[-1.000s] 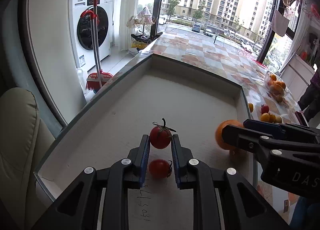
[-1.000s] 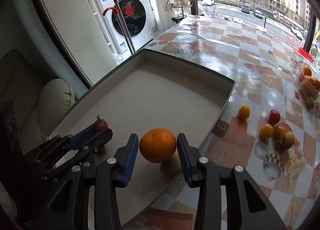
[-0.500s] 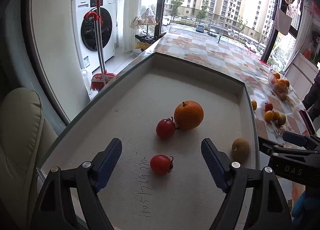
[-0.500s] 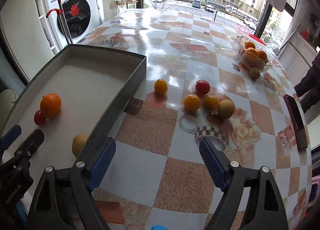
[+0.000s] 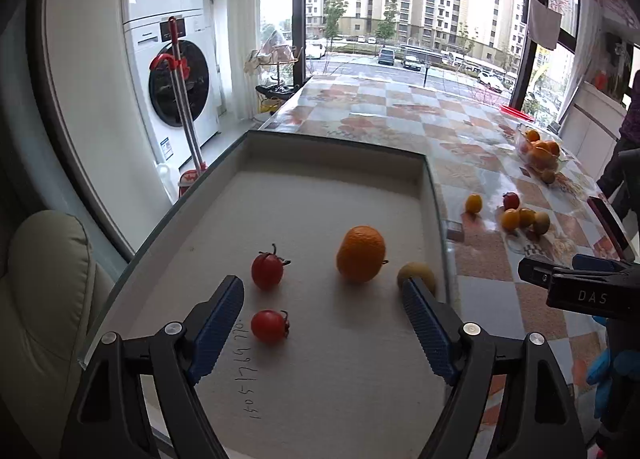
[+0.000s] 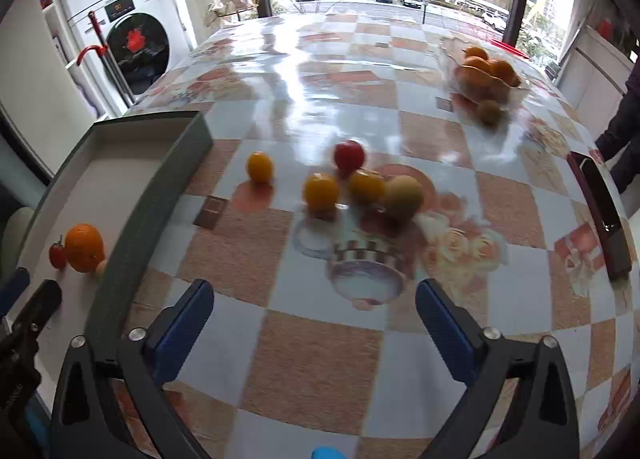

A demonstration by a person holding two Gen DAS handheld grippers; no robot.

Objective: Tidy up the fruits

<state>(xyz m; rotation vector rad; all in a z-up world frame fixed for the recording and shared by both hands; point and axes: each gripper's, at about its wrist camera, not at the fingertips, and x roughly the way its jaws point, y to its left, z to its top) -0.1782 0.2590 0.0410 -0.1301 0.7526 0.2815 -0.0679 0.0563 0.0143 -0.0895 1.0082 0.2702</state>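
Note:
A shallow grey tray (image 5: 336,147) holds two red tomatoes (image 5: 267,270) (image 5: 269,325), a big orange (image 5: 361,253) and a brownish-green fruit (image 5: 416,277). My left gripper (image 5: 320,291) hovers open above the tray's near end, its pads touching nothing. My right gripper (image 6: 314,291) hangs over the checked tablecloth to the right of the tray. Its jaws are opening, with nothing between them. Ahead of it lie a yellow fruit (image 6: 259,167), a red one (image 6: 349,155), two orange-yellow ones (image 6: 320,191) (image 6: 366,185) and a greenish one (image 6: 403,195).
A clear bowl of oranges (image 6: 486,71) stands at the far right of the table, with a loose brown fruit (image 6: 489,112) in front of it. A dark flat case (image 6: 600,211) lies near the right edge. A person stands beyond that edge. A washing machine (image 5: 176,79) and a mop are left of the table.
The left gripper let go of the stemmed tomato, opened and drew back upward. The right gripper released the orange into the tray, opened wide and swung right over the table.

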